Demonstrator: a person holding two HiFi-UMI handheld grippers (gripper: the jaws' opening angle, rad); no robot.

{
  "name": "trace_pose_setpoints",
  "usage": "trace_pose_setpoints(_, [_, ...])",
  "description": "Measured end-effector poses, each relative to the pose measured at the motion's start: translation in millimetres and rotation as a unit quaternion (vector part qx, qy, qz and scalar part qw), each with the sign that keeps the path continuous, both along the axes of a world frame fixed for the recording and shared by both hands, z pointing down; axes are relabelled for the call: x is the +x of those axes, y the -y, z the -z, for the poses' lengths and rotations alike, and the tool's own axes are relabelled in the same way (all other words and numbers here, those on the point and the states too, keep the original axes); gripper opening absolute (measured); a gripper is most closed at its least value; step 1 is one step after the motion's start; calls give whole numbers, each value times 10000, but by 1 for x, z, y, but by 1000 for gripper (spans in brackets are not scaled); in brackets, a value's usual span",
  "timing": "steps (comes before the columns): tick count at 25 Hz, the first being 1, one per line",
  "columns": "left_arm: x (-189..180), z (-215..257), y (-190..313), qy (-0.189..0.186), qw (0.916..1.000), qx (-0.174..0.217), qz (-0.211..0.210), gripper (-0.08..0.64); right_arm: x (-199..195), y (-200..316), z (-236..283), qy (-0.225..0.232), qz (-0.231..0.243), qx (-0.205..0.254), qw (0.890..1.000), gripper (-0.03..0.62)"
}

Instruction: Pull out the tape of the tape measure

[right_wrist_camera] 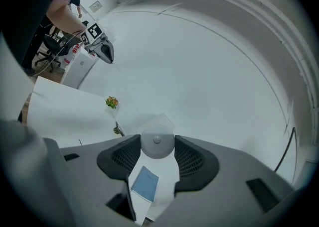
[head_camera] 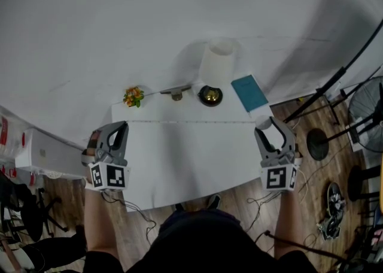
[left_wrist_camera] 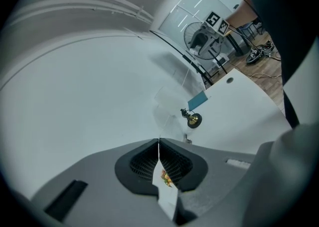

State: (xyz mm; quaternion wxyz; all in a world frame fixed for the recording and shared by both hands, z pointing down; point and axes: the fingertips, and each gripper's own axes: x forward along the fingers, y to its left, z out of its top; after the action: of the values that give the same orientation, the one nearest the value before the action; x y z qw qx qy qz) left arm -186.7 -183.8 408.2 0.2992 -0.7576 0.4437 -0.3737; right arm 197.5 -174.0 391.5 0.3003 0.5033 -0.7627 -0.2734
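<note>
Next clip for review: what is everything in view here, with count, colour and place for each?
tape measure case: one, pale grey, round, between the right jaws
tape: one, white, stretched across the table
table: one, white, before the person
flower ornament: one, orange-green, far left
metal object: one, dull grey, far edge
round object: one, black and brass, far edge
cylinder: one, white, behind it
book: one, teal, far right
fan: one, dark, floor right
left gripper: grey, shut on tape
right gripper: grey, gripping case

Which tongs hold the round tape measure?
The right tongs: the round grey tape measure sits between their wide jaws. The left tongs are pinched shut on the thin tape.
</note>
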Motion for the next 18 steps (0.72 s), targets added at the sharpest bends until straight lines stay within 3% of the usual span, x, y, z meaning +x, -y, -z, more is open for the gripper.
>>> trace_pose_setpoints(18, [6, -11, -3, -34, 9999, -96, -26, 11, -10, 2, -11, -49, 114, -106, 9999, 219])
